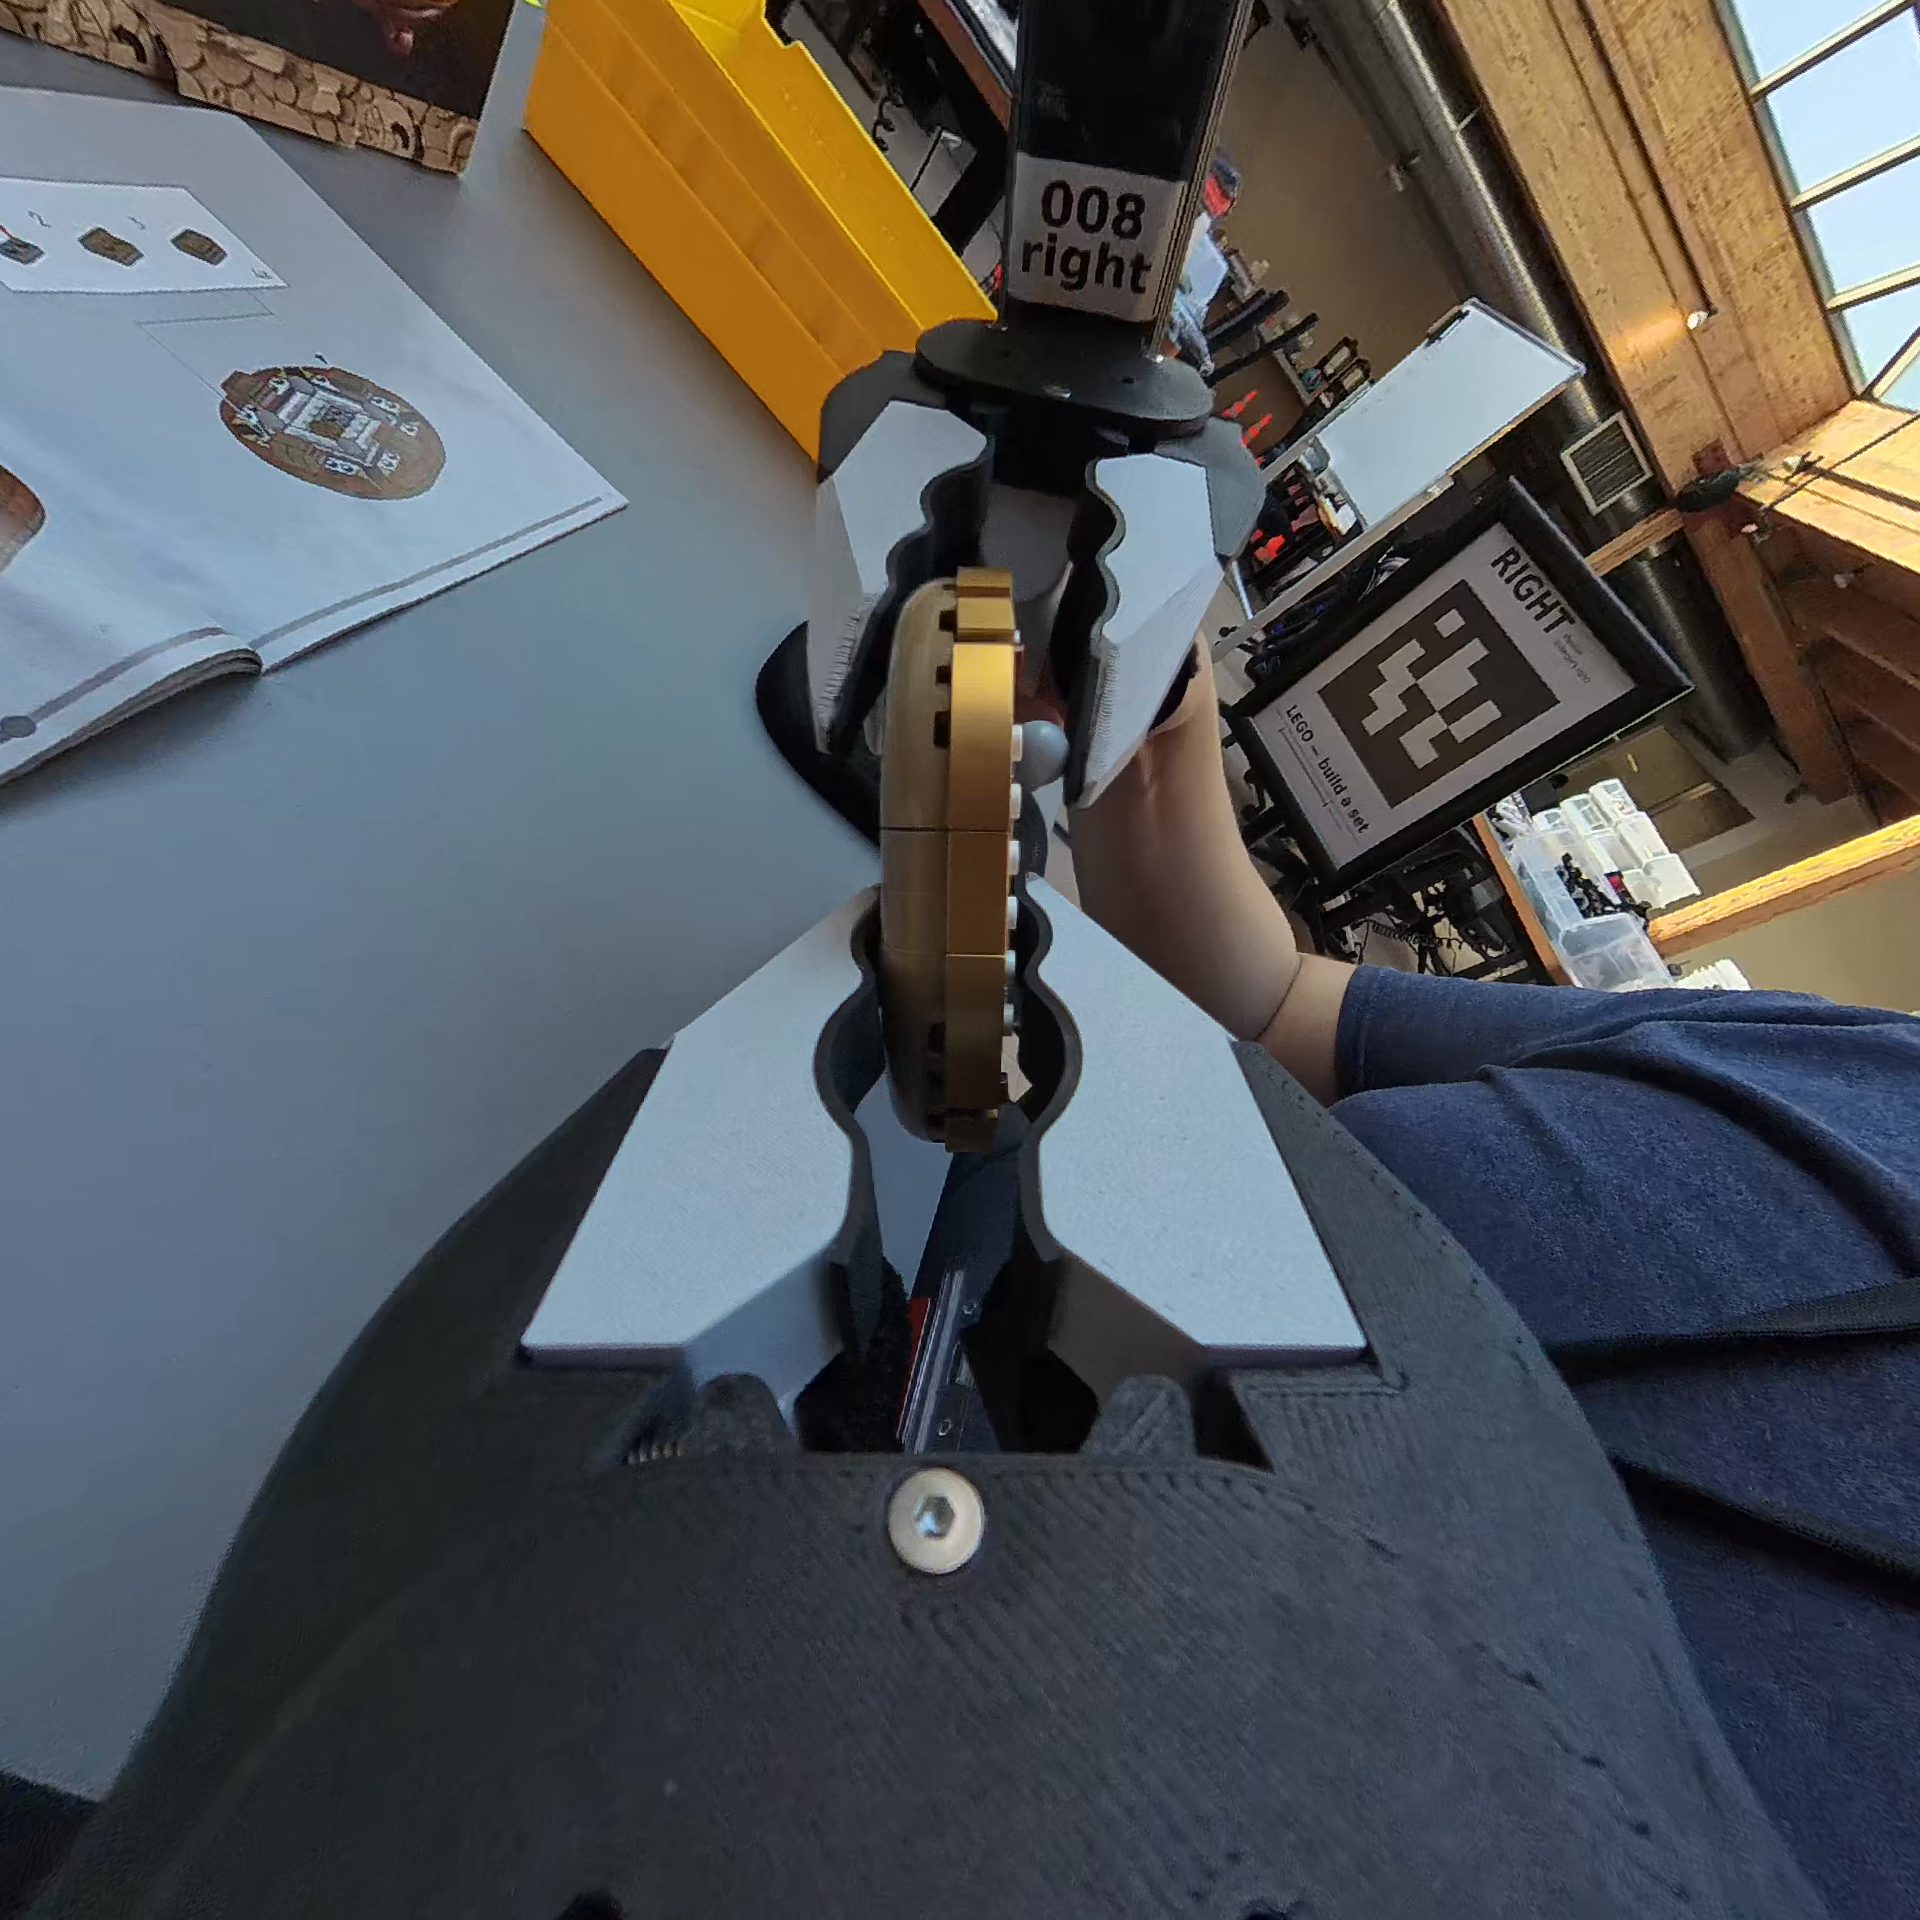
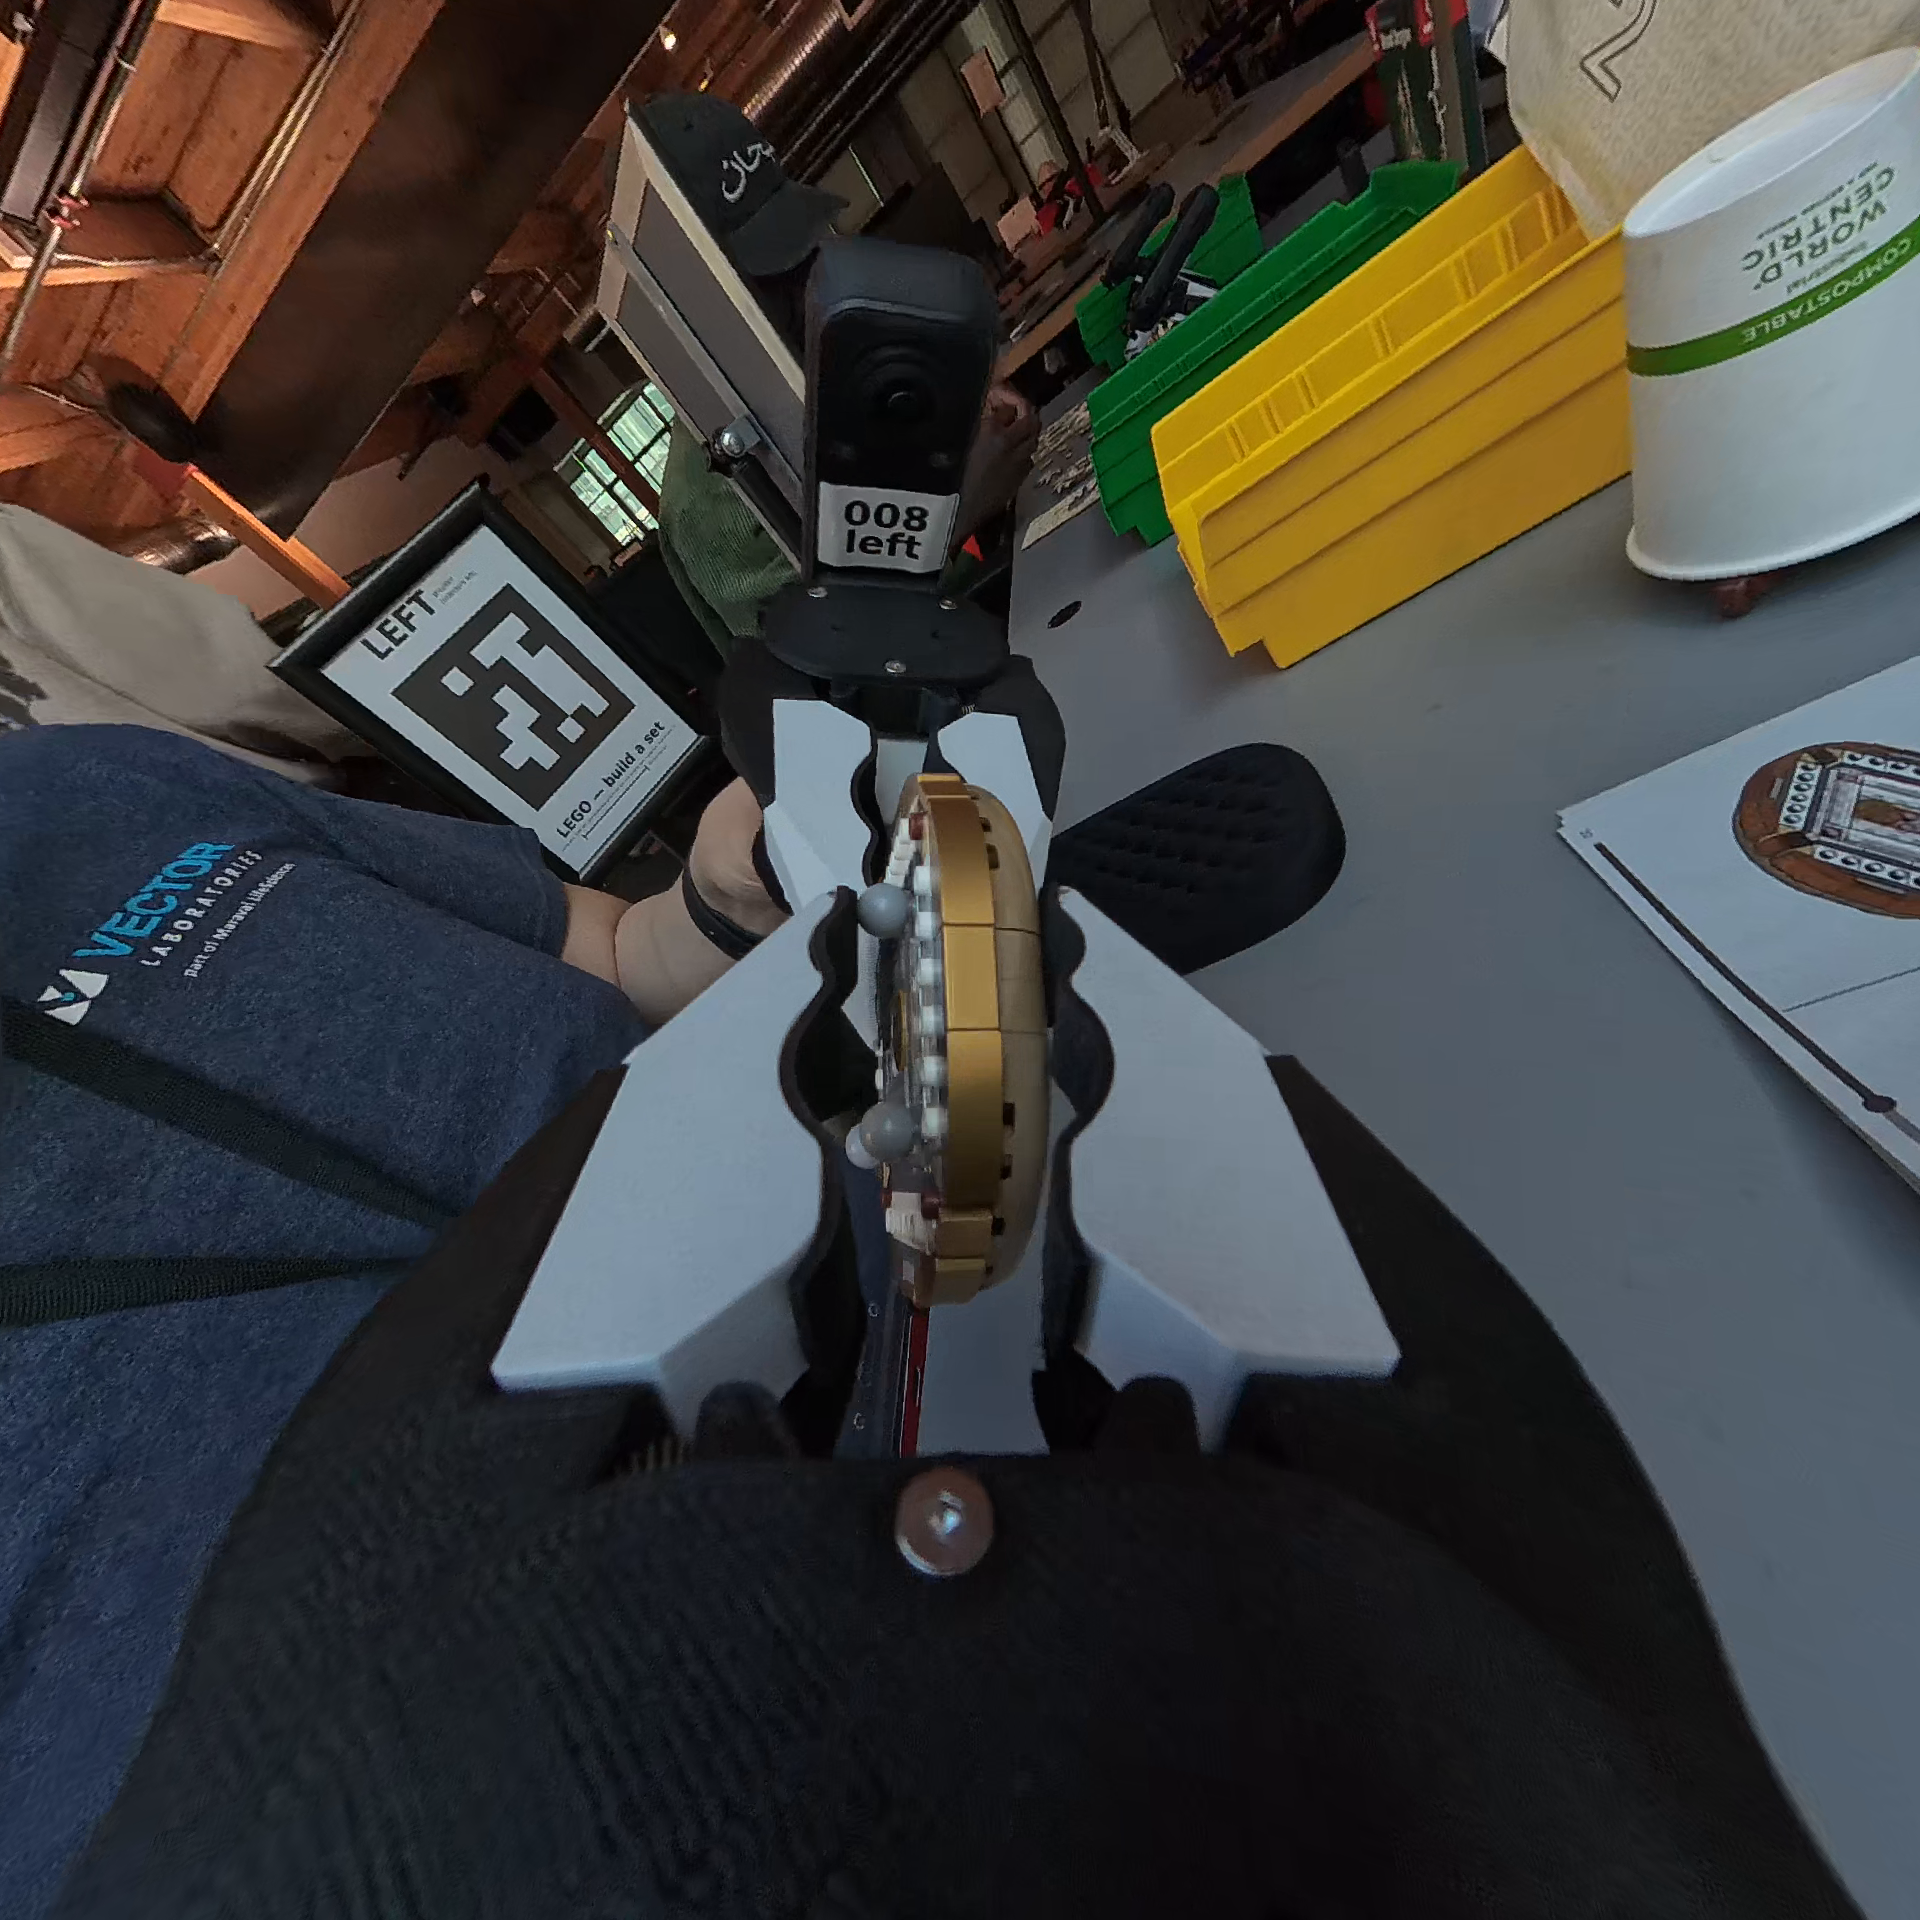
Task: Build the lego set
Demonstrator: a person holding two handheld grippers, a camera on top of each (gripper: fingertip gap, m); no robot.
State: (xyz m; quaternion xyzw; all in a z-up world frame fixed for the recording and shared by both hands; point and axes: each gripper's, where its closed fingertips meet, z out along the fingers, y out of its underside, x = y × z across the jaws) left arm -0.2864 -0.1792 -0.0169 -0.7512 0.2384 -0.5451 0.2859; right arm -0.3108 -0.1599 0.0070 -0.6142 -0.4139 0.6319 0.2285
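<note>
I've got the round gold lego disc (image 1: 951, 873) edge-on — left gripper (image 1: 948, 914) and right gripper (image 2: 951, 935) both clamped on opposite rims.

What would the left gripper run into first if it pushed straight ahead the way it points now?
The left gripper is already clamped on the round gold lego disc, so it would drive the disc into the right gripper, which holds the disc's far edge head-on. Nothing else seems to lie between them.

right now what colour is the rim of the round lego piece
Gold on the rim of the round lego piece, clearest in the right wrist view.
</note>
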